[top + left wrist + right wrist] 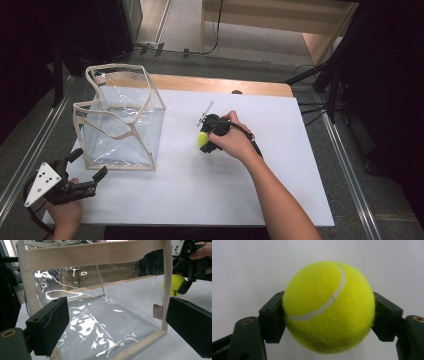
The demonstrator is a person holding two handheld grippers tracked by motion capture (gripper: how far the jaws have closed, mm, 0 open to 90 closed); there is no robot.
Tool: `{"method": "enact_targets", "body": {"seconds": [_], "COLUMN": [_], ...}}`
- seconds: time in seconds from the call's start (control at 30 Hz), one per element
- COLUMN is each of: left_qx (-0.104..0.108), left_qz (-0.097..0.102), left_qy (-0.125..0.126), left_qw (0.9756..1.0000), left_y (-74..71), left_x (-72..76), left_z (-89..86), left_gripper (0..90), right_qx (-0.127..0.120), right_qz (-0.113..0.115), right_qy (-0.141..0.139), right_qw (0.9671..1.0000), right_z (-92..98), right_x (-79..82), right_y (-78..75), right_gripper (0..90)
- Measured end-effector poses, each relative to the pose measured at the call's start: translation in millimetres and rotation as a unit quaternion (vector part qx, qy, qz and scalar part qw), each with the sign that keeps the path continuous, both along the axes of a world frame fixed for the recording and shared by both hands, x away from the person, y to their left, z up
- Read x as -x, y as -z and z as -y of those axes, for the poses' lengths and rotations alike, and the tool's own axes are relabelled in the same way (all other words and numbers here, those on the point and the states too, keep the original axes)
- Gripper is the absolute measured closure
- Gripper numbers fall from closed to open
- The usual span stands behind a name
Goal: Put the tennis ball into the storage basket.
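Nearest you, your left gripper [92, 176] sits at the table's [280, 200] front-left corner, jaws spread wide with nothing between them, pointed at the bag [120, 125]. In the left gripper view the bag's near wall is right in front of those jaws, but they aren't touching it.

Further out, mid-table, your right gripper [204, 141] has its jaws clamped on the ball [202, 138], one pad pressed into each side. The right gripper view shows the squeeze clearly: fuzzy yellow felt, a white seam curving across the front, white tabletop behind it.

The thing that matters for the next move: the bag stands to the left of the ball, with a bare strip of table between them, and its mouth faces up. So my guess is you'll need to lift, carry left, and come down over the rim, not go in from the side.

The bag is a boxy cube of clear, crinkly plastic with lots of glare, edged in beige webbing [85, 252] with floppy handle loops on top. It looks light, so it may tip if you bump that rim. The left gripper is the nearer one for steadying it.
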State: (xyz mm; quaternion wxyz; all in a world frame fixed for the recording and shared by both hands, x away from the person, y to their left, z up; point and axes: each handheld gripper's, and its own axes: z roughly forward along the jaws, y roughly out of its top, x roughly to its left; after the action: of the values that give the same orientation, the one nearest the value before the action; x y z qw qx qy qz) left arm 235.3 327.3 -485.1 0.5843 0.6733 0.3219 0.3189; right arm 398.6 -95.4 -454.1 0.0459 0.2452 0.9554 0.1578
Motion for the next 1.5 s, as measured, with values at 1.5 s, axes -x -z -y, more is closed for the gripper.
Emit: {"method": "enact_targets", "body": {"seconds": [1.5], "left_qx": [-0.001], "left_qz": [-0.001], "left_qy": [0.003], "left_qw": [1.0], "left_y": [-0.4], "left_x": [-0.4], "left_z": [-0.6], "left_gripper": [5.4], "right_qx": [-0.033], "right_qz": [0.01], "right_qy": [-0.071], "right_qw": [0.9969], "right_z": [-73.9], "right_x": [-0.8], "right_y": [-20.6], "right_gripper": [23.9]}}
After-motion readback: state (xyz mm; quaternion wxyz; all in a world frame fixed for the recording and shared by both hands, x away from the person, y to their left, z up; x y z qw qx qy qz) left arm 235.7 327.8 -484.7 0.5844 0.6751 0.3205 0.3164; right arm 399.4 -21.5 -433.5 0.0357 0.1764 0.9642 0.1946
